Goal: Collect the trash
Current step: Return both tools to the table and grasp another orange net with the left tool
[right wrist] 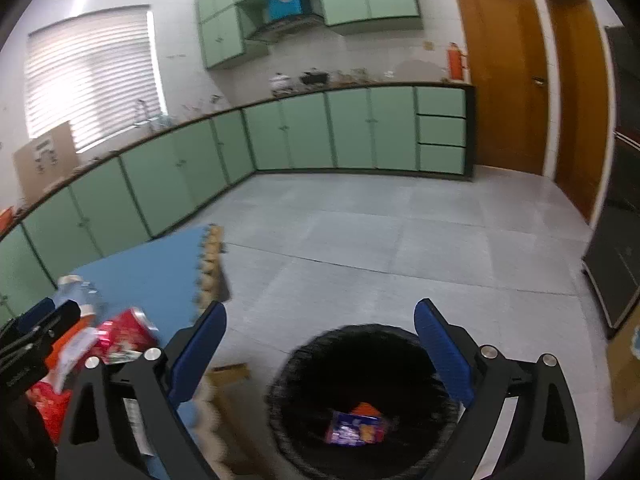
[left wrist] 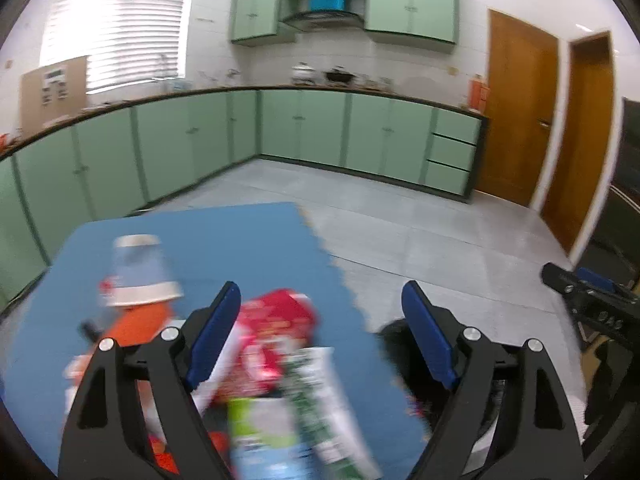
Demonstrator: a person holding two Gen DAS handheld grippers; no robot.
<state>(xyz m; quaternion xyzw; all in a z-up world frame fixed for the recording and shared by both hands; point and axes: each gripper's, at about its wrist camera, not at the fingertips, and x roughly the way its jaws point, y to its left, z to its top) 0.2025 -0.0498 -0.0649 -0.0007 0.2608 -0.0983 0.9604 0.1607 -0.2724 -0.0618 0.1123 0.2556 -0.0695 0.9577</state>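
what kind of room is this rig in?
Most likely a home kitchen: green base cabinets under a long counter, wall cabinets flanking a range hood, and pots on the countertop. Trash lies on a blue floor mat beside a black bin.

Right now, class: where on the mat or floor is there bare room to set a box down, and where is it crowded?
Free: the grey floor between the cabinets, the bin and the doors; also the mat's far end, beyond the cup. Crowded: the mat's near end, piled with wrappers.
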